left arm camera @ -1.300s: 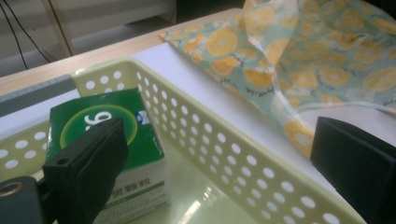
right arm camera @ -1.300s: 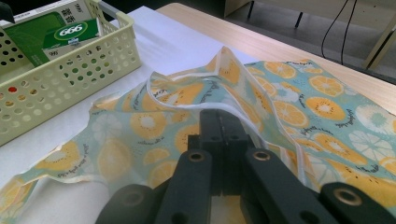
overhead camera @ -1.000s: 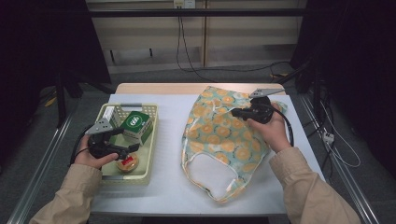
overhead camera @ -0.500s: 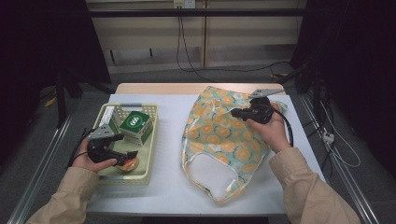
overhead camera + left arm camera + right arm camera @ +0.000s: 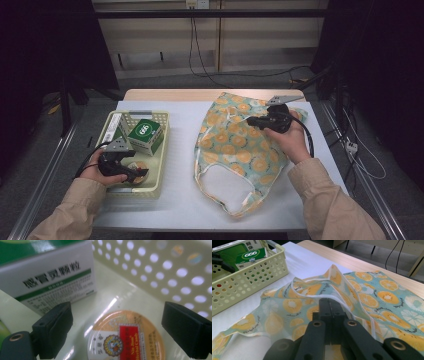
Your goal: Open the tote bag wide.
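Jaws of the left gripper (image 5: 117, 332), lower left of the high view, have just been closing around the round tin (image 5: 126, 338) in the basket (image 5: 162, 150), still untouched; the right gripper (image 5: 329, 308) stays clamped on the bag (image 5: 240, 145), center right, lifting its edge for loading.

Two forearms are seen in loose beige sleeves reaching the wrists. Each hand-held gripper, left (image 5: 141, 173) and right (image 5: 251, 120), is built of matte black parts with round screw holes, topped by a grey three-cornered plate and trailed by a black cable. Squared black jaw pads (image 5: 53, 327) are fitted.
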`<state>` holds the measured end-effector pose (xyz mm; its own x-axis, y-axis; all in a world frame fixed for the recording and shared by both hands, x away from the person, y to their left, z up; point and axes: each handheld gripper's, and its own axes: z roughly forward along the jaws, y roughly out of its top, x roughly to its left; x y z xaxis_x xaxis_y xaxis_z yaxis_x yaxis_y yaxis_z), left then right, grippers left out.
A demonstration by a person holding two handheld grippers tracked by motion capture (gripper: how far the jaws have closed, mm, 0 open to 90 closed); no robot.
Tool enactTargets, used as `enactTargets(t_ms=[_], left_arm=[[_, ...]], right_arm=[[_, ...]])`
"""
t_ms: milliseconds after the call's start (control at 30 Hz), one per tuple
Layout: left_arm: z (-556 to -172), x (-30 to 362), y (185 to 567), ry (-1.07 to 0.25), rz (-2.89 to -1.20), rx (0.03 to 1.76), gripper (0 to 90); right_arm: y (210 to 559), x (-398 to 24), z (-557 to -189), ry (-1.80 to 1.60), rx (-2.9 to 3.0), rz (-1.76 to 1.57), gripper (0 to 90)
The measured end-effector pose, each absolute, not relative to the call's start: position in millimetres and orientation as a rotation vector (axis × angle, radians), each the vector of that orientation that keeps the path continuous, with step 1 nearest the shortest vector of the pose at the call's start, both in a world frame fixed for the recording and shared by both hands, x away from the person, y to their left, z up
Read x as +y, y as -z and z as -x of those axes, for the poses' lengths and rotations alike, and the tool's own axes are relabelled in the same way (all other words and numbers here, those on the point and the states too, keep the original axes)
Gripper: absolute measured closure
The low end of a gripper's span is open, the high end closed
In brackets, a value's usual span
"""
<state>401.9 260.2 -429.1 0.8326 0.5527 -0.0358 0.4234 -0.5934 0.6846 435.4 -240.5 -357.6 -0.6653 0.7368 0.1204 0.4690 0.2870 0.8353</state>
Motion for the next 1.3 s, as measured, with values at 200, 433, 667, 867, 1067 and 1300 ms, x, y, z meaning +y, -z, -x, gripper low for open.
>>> enactTargets(t_ms=[200,433,667,867,1067,1300], left_arm=[[-400,257,436,-0.210,-2.375,0.646,12.5],[-401,257,442,-0.188,-2.451,0.627,12.8],[-401,258,441,-0.164,-2.444,0.612,19.0],[-400,256,440,-0.182,-2.446,0.618,20.1],[-403,251,435,-0.156,-2.427,0.648,20.3],[-405,247,428,-0.145,-2.349,0.680,20.3]], right_arm=[[357,-242,-435,-1.325,2.267,-1.105,90.0],[358,-243,-435,-1.319,2.272,-1.101,90.0],[358,-243,-434,-1.321,2.268,-1.101,90.0],[357,-241,-434,-1.323,2.265,-1.097,90.0],[357,-239,-433,-1.327,2.271,-1.090,90.0],[357,-239,-434,-1.335,2.271,-1.088,90.0]])
